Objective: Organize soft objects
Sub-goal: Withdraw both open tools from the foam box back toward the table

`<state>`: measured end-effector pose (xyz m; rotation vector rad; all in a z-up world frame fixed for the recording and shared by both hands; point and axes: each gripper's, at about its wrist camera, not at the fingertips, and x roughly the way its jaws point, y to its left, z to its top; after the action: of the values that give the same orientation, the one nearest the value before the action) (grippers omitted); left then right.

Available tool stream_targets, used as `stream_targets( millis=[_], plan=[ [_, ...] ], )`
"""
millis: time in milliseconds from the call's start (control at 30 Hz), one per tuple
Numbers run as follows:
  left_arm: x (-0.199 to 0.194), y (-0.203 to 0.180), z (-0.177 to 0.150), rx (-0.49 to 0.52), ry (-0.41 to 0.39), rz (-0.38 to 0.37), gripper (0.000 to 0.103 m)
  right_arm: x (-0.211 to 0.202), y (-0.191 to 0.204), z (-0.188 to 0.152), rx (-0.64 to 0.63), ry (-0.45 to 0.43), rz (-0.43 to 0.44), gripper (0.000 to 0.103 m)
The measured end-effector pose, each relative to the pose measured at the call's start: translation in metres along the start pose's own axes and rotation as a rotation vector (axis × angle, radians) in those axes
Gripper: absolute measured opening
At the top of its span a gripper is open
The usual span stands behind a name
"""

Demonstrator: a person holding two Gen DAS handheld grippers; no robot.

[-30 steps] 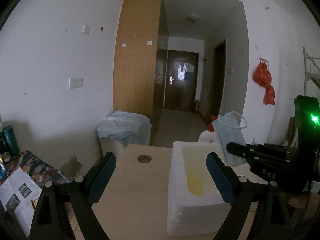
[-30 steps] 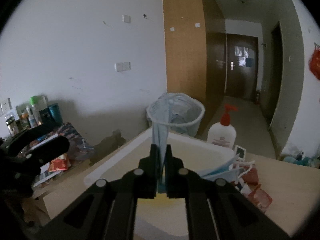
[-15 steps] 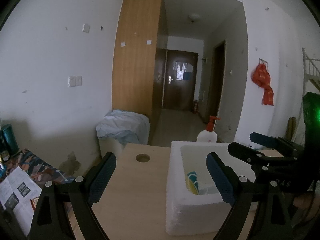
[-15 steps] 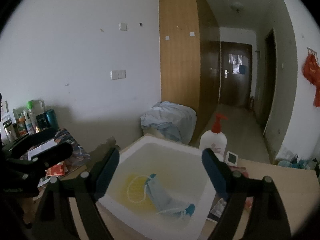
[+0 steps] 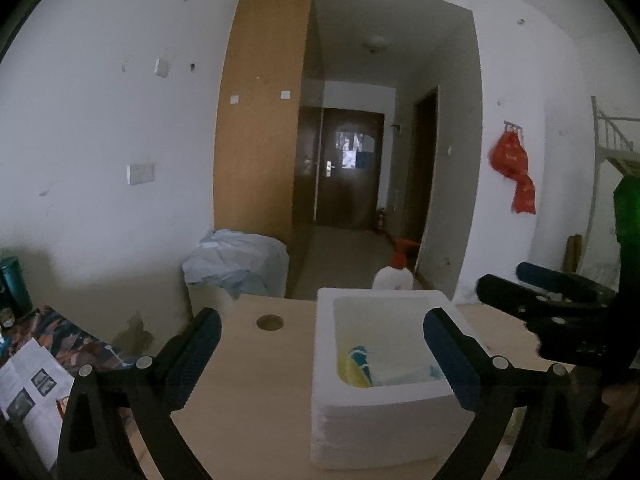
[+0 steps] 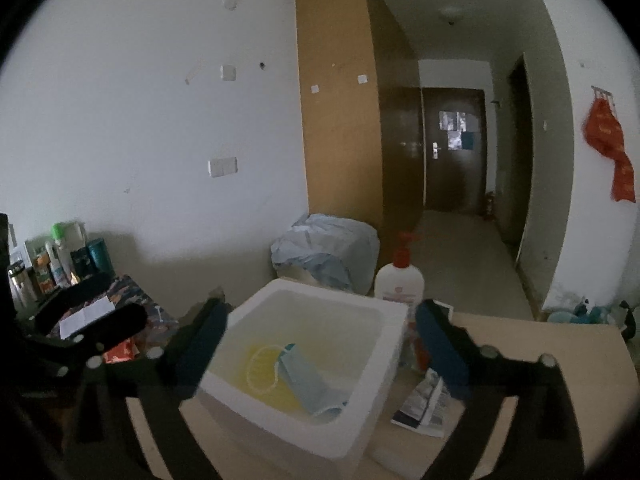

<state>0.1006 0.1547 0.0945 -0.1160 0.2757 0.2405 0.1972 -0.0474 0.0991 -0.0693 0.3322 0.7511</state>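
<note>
Blue face mask [image 6: 310, 384] lying inside white foam box [image 6: 384, 344], over a yellow mask [image 6: 264, 376] on the box floor. Box resting on wooden table [image 6: 536, 344], lotion pump bottle [image 6: 399, 284] just behind. Right gripper [image 6: 320, 344] just spread wide, nothing between jaws. Left gripper [image 5: 320, 356] likewise wide, empty.

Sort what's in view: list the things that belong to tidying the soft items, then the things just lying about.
Belongs to the job:
- blue face mask, lying in the box
- white foam box
- yellow item under the mask

Just lying about:
- pump bottle
- printed packet beside the box
- bottles on the side table
</note>
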Motion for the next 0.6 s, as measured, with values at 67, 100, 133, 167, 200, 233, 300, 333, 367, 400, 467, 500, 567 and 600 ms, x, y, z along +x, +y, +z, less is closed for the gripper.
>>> stream_targets(
  millis=[67,100,133,167,200,233,300,333,367,400,467,500,567,600],
  plan=[
    [-0.004,-0.005,0.0,0.0,-0.003,-0.011,0.103,-0.01,-0.003,0.001,0.008,-0.012,-0.011,0.101],
    [-0.007,-0.008,0.0,0.002,-0.005,-0.017,0.103,-0.015,-0.004,0.001,0.008,-0.015,-0.017,0.103],
    [-0.009,-0.01,0.0,0.002,-0.006,-0.021,0.103,-0.022,-0.006,0.0,0.011,-0.021,-0.024,0.103],
    [-0.011,-0.013,0.0,0.003,-0.006,-0.026,0.103,-0.027,-0.007,0.0,0.015,-0.025,-0.029,0.103],
    [-0.014,-0.015,0.001,-0.002,-0.008,-0.026,0.103,-0.033,-0.009,-0.001,0.02,-0.031,-0.03,0.103],
    [-0.016,-0.017,0.001,-0.01,-0.012,-0.026,0.103,-0.038,-0.01,-0.001,0.023,-0.035,-0.033,0.103],
    [-0.02,-0.023,0.002,-0.005,-0.008,-0.044,0.103,-0.048,-0.012,-0.003,0.024,-0.044,-0.044,0.103],
    [-0.023,-0.028,0.002,0.0,-0.006,-0.055,0.103,-0.054,-0.014,-0.005,0.027,-0.051,-0.049,0.103],
    [-0.025,-0.031,0.002,0.002,-0.007,-0.061,0.103,-0.06,-0.015,-0.006,0.033,-0.052,-0.05,0.103],
    [-0.028,-0.034,0.002,0.003,-0.009,-0.069,0.103,-0.065,-0.016,-0.007,0.039,-0.048,-0.054,0.103],
    [-0.033,-0.044,0.002,0.015,-0.005,-0.091,0.103,-0.075,-0.019,-0.011,0.043,-0.046,-0.068,0.103],
    [-0.035,-0.048,0.002,0.016,-0.005,-0.096,0.103,-0.081,-0.02,-0.013,0.037,-0.044,-0.08,0.103],
    [-0.042,-0.057,0.002,0.015,-0.012,-0.109,0.103,-0.094,-0.023,-0.018,0.028,-0.051,-0.112,0.103],
    [-0.046,-0.061,0.001,0.014,-0.016,-0.116,0.103,-0.099,-0.024,-0.019,0.027,-0.059,-0.117,0.103]
  ],
)
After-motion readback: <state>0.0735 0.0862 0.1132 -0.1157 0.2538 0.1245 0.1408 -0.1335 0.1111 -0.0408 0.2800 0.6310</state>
